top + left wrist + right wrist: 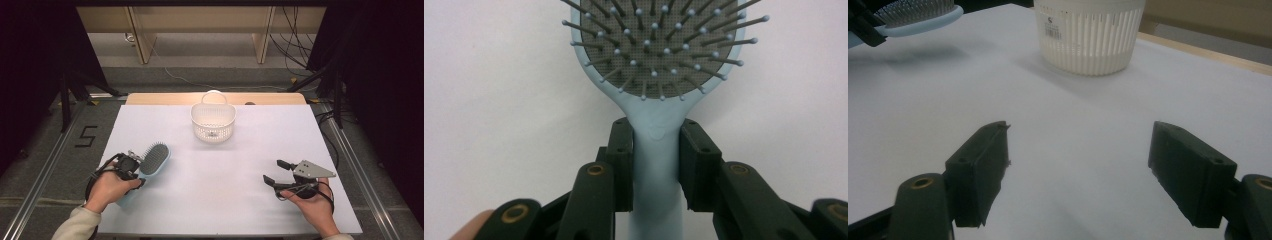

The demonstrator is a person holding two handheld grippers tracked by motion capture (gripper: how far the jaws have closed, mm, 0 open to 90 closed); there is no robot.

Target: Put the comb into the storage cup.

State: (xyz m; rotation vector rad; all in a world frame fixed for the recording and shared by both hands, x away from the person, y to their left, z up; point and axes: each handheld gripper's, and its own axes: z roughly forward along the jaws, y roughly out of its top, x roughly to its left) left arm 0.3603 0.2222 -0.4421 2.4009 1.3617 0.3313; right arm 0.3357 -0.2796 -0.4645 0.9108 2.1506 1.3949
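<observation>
1. Altogether, two hand-held grippers work over one bench (230, 200), which is covered by a pale sheet, and two loose things are on hand: one hairbrush and one basket.
2. One left hand-held gripper (131, 163) is clamped on the handle of the single light-blue hairbrush (152, 160); in the left gripper view both black pads press the handle's sides just below the brush head (656, 50).
3. One person's left hand (110, 187) grips that tool at the near left of the bench, with one pale sleeve (75, 225) behind it.
4. That hairbrush sits at the near left of the bench, bristles facing up, its oval head pointing away from the person toward the far side; the right gripper view shows a shadow beneath the head (918, 17), so it appears raised off the sheet.
5. One right hand-held gripper (274, 172) rests in the right hand (312, 207) at the near right, jaws standing wide apart with nothing between them; the right gripper view shows bare sheet in the gap.
6. One grey three-cornered plate (312, 170) tops that right tool.
7. One white slotted basket (213, 120) stands upright at the far middle of the bench, well apart from both tools and from the hairbrush; one small label (1053, 31) shows on its wall.
</observation>
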